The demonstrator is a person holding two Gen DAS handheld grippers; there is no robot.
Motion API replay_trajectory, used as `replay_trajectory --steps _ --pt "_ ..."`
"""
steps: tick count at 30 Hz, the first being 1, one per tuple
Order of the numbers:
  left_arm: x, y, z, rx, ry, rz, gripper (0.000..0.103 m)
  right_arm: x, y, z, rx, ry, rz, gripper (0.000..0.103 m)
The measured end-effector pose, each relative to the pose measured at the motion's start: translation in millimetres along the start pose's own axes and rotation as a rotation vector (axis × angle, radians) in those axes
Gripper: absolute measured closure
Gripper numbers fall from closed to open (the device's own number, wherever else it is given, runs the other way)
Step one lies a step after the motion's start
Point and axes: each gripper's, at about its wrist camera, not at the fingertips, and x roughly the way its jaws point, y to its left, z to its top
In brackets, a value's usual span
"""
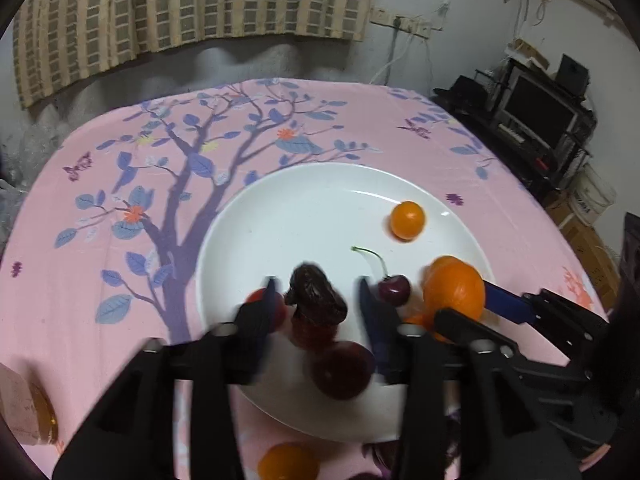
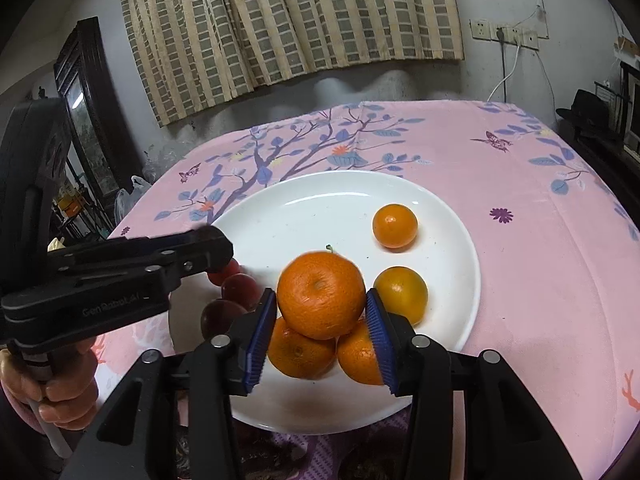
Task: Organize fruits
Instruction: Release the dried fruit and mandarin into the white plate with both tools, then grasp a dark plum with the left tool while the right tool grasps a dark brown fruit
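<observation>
Right claw (image 2: 321, 334) clamped round orange mandarin (image 2: 321, 294) above white round plate (image 2: 448, 240); left claw (image 1: 316, 300) apart, wrinkled dark date (image 1: 316, 296) between fingers.

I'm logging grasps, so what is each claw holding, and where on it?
The right claw clamps a mandarin by its two sides. The left claw straddles a wrinkled date, its fingers apart, touching nothing.

- The far half of the plate (image 2: 304, 200) is left bare.
- Its near half is crowded by oranges (image 2: 300, 354) and dark fruit (image 1: 342, 370), possibly plums.
- Open surface (image 2: 540, 264) is seen rightward.
</observation>
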Motion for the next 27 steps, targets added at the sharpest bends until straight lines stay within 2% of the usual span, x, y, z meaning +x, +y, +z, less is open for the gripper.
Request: replay_trajectory --steps 1,3,8,12,14,17,20,27 --pt "-5.3 0.2 -1.0 -0.001 -0.027 0.010 0.014 -1.8 0.8 0.3 -0.008 -0.007 0.005 0.046" --pt "-19.5 1.6 -4.3 -0.001 -0.079 0.021 0.012 -11.5 6.5 -0.6 -0.050 -0.029 -0.005 0.046" --pt "-56.1 12.5 -26.4 -0.019 -0.096 0.035 0.005 -34.5 20.4 -9.8 -0.074 -0.037 0.068 0.043" --pt "-84.3 29.5 -61.5 -0.070 -0.118 0.055 0.005 -54.8 39.7 -36.1 -0.176 -0.019 0.120 0.038" --pt "-89.9 42.2 -80.8 -0.120 -0.120 0.039 0.005 -58.8 47.4 -52.2 -0.234 -0.003 0.111 0.038" --pt "-83.8 62.6 -107.9 -0.214 -0.072 0.041 0.005 -55.7 54.0 -68.0 -0.278 0.041 0.088 0.038" --pt "-77.8 75.5 -120.0 -0.265 -0.020 0.048 0.005 -47.9 52.4 -71.3 -0.273 0.083 0.085 0.038" --pt "-84.3 89.8 -129.0 -0.329 -0.023 0.018 0.005 -31.2 48.9 -78.6 -0.244 0.143 0.081 0.039"
